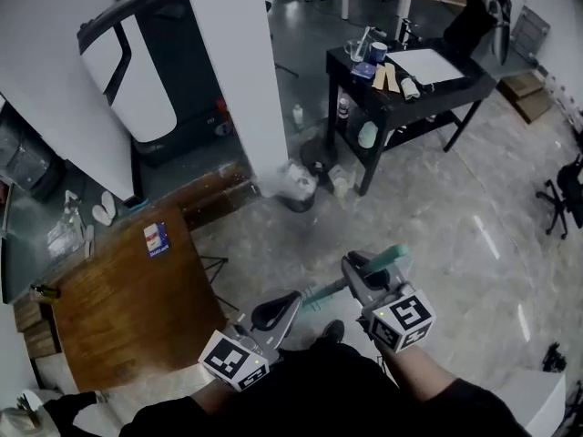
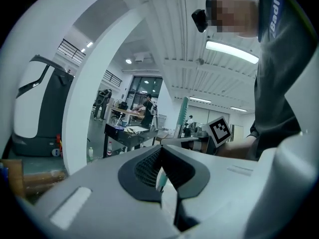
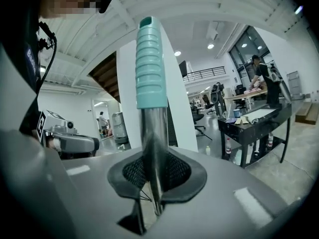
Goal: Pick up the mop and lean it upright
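Observation:
The mop's handle has a ribbed teal grip point(image 1: 389, 256) point(image 3: 151, 63) on a shiny metal pole point(image 3: 153, 133). My right gripper point(image 1: 362, 269) point(image 3: 153, 180) is shut on the pole just below the grip, which stands up out of its jaws. Lower along the handle, a teal stretch point(image 1: 322, 291) runs to my left gripper point(image 1: 276, 311) point(image 2: 162, 173), whose jaws are shut on it. In the left gripper view the teal handle point(image 2: 184, 114) rises beside the right gripper's marker cube point(image 2: 220, 130). My body hides the mop head.
A white pillar point(image 1: 239, 80) stands ahead with a bin point(image 1: 299, 186) at its foot. A black table point(image 1: 414, 85) with bottles and papers is at the right back. A wooden table point(image 1: 127, 303) lies at my left. An office chair point(image 1: 565, 198) sits at the far right.

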Action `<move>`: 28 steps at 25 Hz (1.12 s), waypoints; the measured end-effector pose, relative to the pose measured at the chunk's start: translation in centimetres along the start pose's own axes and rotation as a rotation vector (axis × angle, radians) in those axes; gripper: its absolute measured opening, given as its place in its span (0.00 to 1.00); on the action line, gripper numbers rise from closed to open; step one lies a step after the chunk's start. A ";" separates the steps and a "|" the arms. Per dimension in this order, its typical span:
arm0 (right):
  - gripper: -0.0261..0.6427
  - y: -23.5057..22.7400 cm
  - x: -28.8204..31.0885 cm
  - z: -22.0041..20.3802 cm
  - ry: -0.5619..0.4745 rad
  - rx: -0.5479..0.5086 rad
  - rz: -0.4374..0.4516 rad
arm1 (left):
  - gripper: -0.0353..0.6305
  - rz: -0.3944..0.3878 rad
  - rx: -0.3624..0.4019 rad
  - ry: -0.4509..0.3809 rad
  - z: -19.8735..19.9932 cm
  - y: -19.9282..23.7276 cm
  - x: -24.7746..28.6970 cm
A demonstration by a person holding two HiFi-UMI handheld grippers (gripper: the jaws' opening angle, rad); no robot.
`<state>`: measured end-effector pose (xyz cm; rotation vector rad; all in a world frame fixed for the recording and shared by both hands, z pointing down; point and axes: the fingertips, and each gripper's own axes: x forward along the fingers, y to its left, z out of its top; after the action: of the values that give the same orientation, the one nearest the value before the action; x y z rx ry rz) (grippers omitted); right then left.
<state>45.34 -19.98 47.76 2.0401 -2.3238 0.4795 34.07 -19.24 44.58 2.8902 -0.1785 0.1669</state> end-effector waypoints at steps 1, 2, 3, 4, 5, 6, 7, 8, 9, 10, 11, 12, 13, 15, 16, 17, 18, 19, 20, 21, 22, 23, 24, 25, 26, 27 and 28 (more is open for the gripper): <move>0.12 -1.0 0.5 0.4 0.000 -0.006 0.023 | 0.08 0.019 0.002 0.000 0.1 0.0 1.0; 0.12 -1.9 1.1 0.8 0.001 -0.012 0.043 | 0.08 0.034 0.007 0.000 0.2 0.1 1.9; 0.12 -2.8 1.7 1.0 0.002 -0.017 0.057 | 0.08 0.048 0.014 -0.001 0.2 0.3 2.7; 0.12 -3.7 2.2 1.3 0.005 -0.021 0.067 | 0.08 0.061 0.018 -0.001 0.3 0.5 3.2; 0.12 -4.5 2.8 1.5 0.008 -0.025 0.073 | 0.08 0.076 0.018 -0.003 0.4 0.9 3.7; 0.12 -5.3 3.3 1.8 0.011 -0.030 0.075 | 0.08 0.092 0.014 -0.006 0.6 1.3 4.0; 0.12 -6.1 3.8 2.0 0.014 -0.036 0.075 | 0.08 0.107 0.007 -0.009 0.8 1.7 4.2; 0.12 -7.0 4.3 2.3 0.016 -0.043 0.074 | 0.08 0.118 0.002 -0.012 1.0 2.1 4.5; 0.12 -8.0 4.9 2.5 0.020 -0.048 0.070 | 0.08 0.125 -0.002 -0.016 1.1 2.6 4.9; 0.12 -8.9 5.6 2.7 0.026 -0.052 0.065 | 0.08 0.129 -0.006 -0.025 1.2 3.1 5.4; 0.12 -9.9 6.3 2.9 0.033 -0.055 0.058 | 0.08 0.133 -0.017 -0.035 1.3 3.6 6.0; 0.12 -10.7 7.0 3.1 0.040 -0.060 0.050 | 0.08 0.135 -0.033 -0.045 1.3 4.3 6.5; 0.12 -11.5 7.7 3.1 0.048 -0.065 0.042 | 0.08 0.137 -0.047 -0.054 1.4 5.0 6.9; 0.12 -12.6 9.3 3.3 0.062 -0.077 0.025 | 0.08 0.136 -0.053 -0.069 1.9 6.8 7.7; 0.12 -13.0 10.2 3.3 0.070 -0.083 0.018 | 0.08 0.133 -0.047 -0.076 2.2 7.9 8.0; 0.12 -13.5 11.1 3.3 0.079 -0.090 0.011 | 0.08 0.128 -0.039 -0.085 2.7 9.0 8.3; 0.12 -13.9 12.0 3.4 0.089 -0.098 0.006 | 0.08 0.121 -0.037 -0.097 3.2 10.1 8.7; 0.12 -14.4 13.0 3.4 0.099 -0.105 0.001 | 0.08 0.113 -0.044 -0.111 3.7 11.1 8.9; 0.12 -14.8 14.0 3.4 0.109 -0.108 -0.003 | 0.08 0.105 -0.053 -0.125 4.3 12.2 9.1; 0.12 -15.1 15.0 3.5 0.121 -0.107 -0.008 | 0.08 0.098 -0.062 -0.137 4.8 13.3 9.2; 0.12 -15.4 15.9 3.5 0.132 -0.104 -0.012 | 0.08 0.093 -0.068 -0.145 5.3 14.4 9.3; 0.12 -15.7 16.9 3.6 0.141 -0.102 -0.015 | 0.08 0.092 -0.070 -0.149 5.8 15.6 9.3; 0.12 -15.9 17.9 3.7 0.148 -0.101 -0.019 | 0.08 0.095 -0.066 -0.150 6.2 16.9 9.3; 0.12 -16.1 18.9 3.8 0.152 -0.100 -0.022 | 0.08 0.101 -0.059 -0.150 6.5 18.2 9.4; 0.12 -16.3 20.0 3.8 0.156 -0.102 -0.023 | 0.08 0.109 -0.056 -0.148 6.7 19.4 9.4; 0.12 -16.5 21.1 3.8 0.160 -0.105 -0.022 | 0.08 0.118 -0.058 -0.149 6.9 20.3 9.5; 0.12 -16.7 22.3 3.6 0.166 -0.107 -0.017 | 0.08 0.124 -0.062 -0.152 7.0 21.0 9.6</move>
<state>58.93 -44.09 52.62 1.8941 -2.1857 0.4916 41.36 -42.27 43.87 2.8307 -0.3841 -0.0366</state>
